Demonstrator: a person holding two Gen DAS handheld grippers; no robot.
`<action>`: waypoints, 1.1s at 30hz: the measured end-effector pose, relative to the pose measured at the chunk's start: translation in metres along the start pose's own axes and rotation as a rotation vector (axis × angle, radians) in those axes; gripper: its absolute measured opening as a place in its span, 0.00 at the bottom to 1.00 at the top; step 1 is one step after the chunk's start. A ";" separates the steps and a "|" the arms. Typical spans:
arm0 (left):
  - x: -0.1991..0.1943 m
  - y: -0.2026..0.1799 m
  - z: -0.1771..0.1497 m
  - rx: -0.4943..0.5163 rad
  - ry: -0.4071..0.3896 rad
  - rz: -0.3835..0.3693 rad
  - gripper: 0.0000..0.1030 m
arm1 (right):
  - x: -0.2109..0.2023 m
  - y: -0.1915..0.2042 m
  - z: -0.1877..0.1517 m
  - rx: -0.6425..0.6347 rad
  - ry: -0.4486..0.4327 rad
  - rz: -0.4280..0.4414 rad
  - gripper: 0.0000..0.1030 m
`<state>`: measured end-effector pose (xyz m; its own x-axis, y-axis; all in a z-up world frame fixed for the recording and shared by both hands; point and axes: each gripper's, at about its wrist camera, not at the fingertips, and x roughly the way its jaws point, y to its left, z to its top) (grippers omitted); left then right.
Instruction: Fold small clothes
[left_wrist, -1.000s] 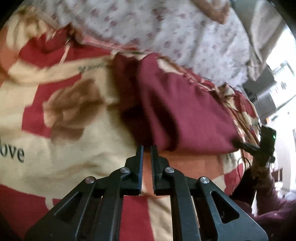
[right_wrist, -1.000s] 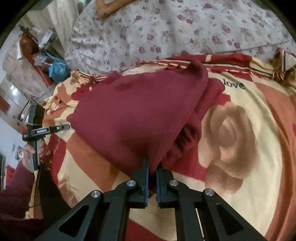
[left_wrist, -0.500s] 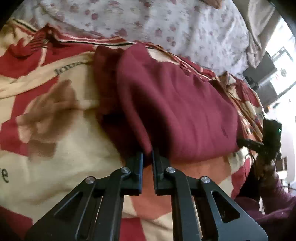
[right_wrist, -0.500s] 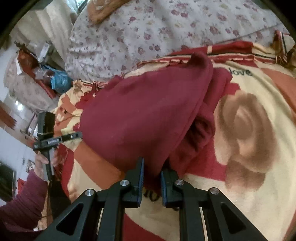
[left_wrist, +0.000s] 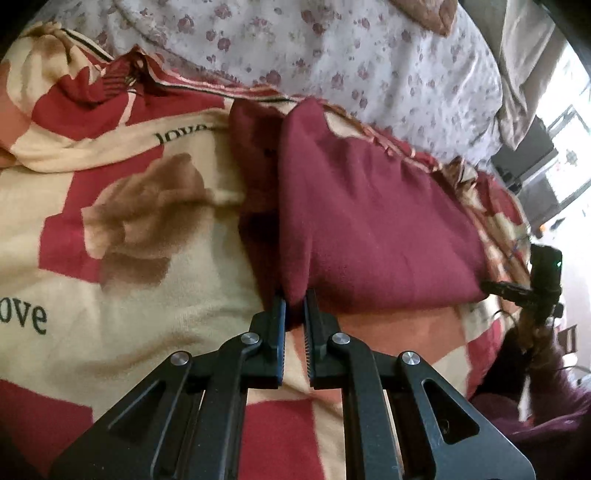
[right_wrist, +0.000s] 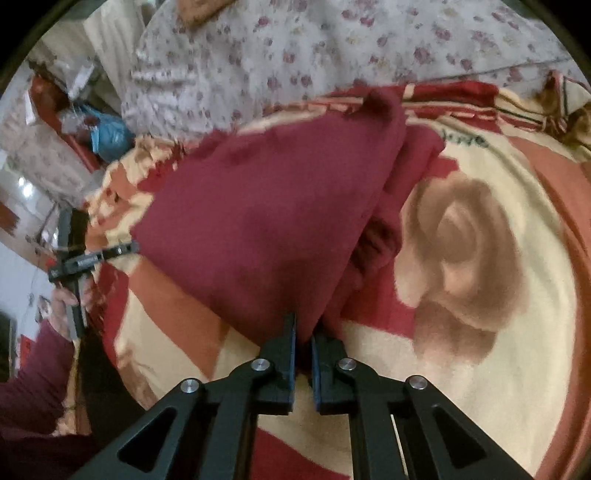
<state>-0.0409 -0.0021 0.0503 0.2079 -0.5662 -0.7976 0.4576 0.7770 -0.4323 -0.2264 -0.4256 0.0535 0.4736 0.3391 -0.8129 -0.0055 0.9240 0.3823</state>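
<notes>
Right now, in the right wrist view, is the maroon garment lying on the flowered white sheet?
No, the maroon garment lies on the red and cream rose blanket; the flowered sheet is behind it.

Bed covered by rose-print blanket in cream and red, "love" lettering on it. Floral quilt lay bunched behind. Bright window glared beyond. Blue bag sat beside bed.

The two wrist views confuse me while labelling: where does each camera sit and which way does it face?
Left wrist: on the left gripper, facing down at the maroon garment; the other hand at right.
Right wrist: on the right gripper, facing the garment's opposite edge; a hand at left.
Shared: garment, rose blanket, floral sheet.
</notes>
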 end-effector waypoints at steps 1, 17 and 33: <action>-0.005 -0.001 0.003 -0.003 -0.003 0.006 0.09 | -0.006 0.000 0.003 0.005 -0.014 0.000 0.12; 0.042 -0.042 0.053 -0.052 -0.091 0.255 0.51 | 0.041 -0.050 0.095 0.216 -0.090 -0.108 0.26; 0.041 -0.025 0.026 -0.213 -0.176 0.232 0.52 | -0.015 0.003 0.120 0.024 -0.171 -0.276 0.37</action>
<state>-0.0214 -0.0523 0.0391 0.4395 -0.3926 -0.8079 0.1943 0.9197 -0.3412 -0.1278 -0.4493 0.1195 0.5957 0.0398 -0.8022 0.1635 0.9718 0.1696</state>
